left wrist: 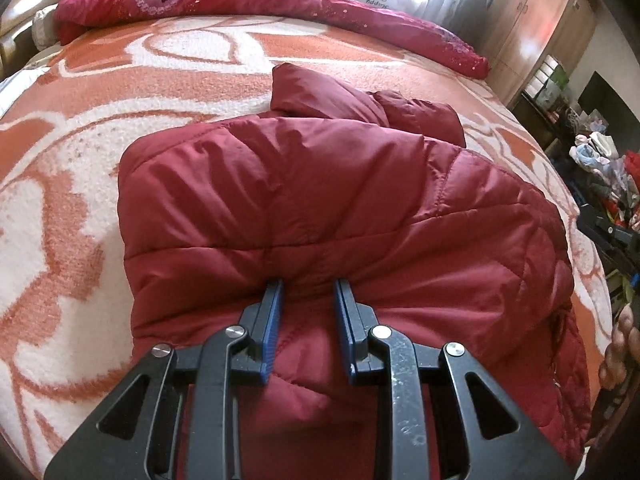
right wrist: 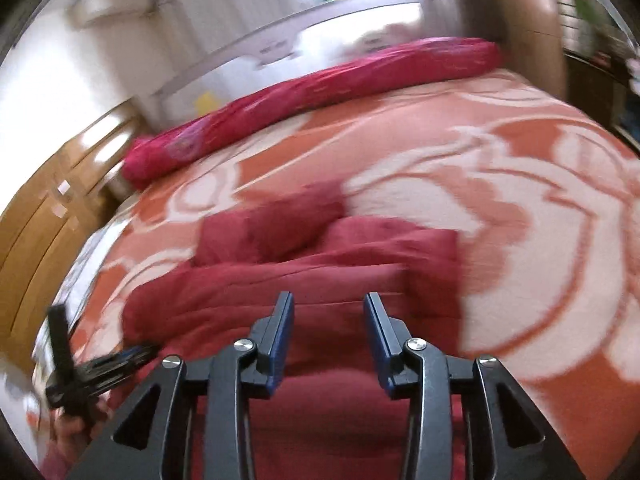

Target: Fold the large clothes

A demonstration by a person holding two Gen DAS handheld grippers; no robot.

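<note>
Pressing its parted jaws into the folded red puffer jacket [left wrist: 320, 208], the left gripper [left wrist: 308, 292] flattens it; right gripper [right wrist: 328, 304] hovers released; next, probably another fold.

Jacket [left wrist: 328, 200] lies on bed [left wrist: 80, 160], rolled quilt [left wrist: 260, 0] behind.

Dark red quilted puffer jacket [left wrist: 320, 200], folded in a bundle, flat on the bed.

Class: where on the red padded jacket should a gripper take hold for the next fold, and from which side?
Grip the red padded jacket at its near folded edge, coming in low from the near side: the puffy fold bulges there between the left gripper fingers, giving a pinchable ridge.
</note>
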